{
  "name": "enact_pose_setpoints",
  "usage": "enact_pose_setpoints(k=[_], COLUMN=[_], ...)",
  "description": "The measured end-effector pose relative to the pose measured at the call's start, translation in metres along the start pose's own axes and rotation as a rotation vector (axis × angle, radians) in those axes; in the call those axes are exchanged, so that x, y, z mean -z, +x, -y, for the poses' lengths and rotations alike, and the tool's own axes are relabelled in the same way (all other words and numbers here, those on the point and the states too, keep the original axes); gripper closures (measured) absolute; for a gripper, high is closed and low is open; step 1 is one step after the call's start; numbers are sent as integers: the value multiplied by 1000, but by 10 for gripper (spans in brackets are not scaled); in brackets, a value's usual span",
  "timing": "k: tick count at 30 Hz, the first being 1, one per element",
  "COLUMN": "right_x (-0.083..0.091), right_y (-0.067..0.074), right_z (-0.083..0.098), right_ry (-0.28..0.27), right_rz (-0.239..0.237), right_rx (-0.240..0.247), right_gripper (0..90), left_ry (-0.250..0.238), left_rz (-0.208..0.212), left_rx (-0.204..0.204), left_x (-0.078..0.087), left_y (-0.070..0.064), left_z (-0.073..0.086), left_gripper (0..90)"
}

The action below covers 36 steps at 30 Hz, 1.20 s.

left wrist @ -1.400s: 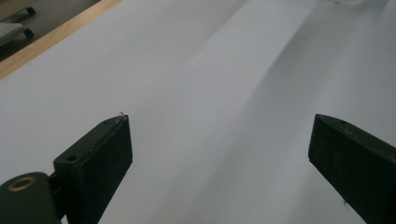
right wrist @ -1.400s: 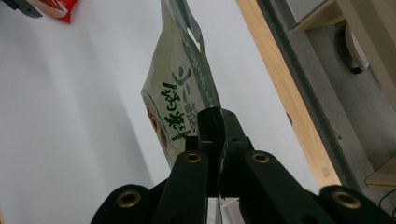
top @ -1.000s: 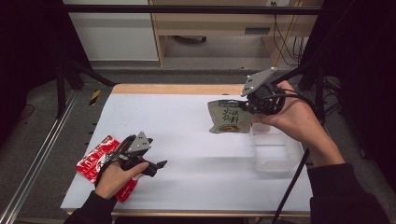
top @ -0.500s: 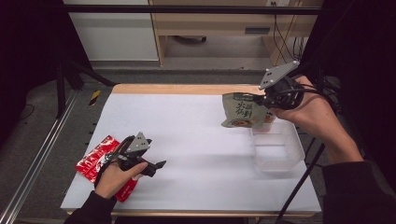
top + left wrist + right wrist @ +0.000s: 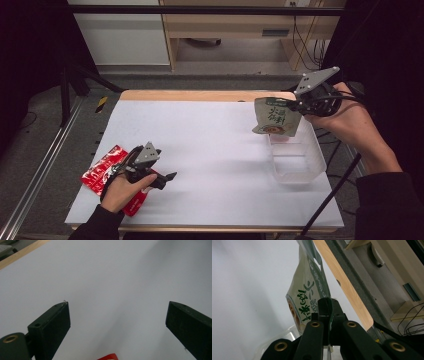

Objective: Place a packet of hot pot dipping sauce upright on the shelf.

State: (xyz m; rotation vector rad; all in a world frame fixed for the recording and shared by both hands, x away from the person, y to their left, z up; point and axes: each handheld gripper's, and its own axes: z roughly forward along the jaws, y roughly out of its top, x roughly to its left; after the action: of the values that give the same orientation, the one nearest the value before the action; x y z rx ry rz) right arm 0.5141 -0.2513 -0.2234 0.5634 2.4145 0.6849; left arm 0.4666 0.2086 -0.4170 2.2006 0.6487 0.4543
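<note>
High view: the white worktop has a wooden strip along its far edge, and beyond it a floor and pale cabinets. A clear tub sits near the worktop's right edge, with nothing seen inside. A red packet lies flat at the near left, partly under the person's left hand. The left gripper rests low over the worktop just beside that packet, its jaws spread and nothing between them. The right gripper is raised at the far right and pinches the top edge of a pouch. The pouch hangs in the air above the tub's far end, clear of the worktop, and nothing lies between it and the tub. It is beige-green with dark printed characters down its face and a round orange-brown picture near the bottom.

Left gripper view: the two black jaws stand wide apart over bare white worktop, and a red corner of the packet peeks in at the bottom edge.

Right gripper view: the jaws are clamped together on the pouch, whose green top band runs up out of them. The face shows green characters and part of the round picture. The tub's clear rim sits below, the wooden strip to the right.
</note>
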Motion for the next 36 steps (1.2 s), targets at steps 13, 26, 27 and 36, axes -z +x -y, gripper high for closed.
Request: enact_pose_setpoints(k=[13, 26, 27, 36], right_x=[-25, -42, -43, -46], right_y=[-20, -38, -39, -42], right_z=[40, 67, 68, 74], right_ry=[26, 23, 20, 16], right_rz=[-4, -36, -42, -44], right_rx=[-32, -60, -60, -75], right_gripper=[900, 900, 900, 900], left_ry=[11, 37, 37, 33], left_rz=[0, -9, -7, -9], left_rx=[10, 20, 20, 24], left_x=[-3, -8, -8, -5], left_y=[5, 8, 8, 10], left_z=[6, 11, 12, 12], left_gripper=[56, 56, 57, 56])
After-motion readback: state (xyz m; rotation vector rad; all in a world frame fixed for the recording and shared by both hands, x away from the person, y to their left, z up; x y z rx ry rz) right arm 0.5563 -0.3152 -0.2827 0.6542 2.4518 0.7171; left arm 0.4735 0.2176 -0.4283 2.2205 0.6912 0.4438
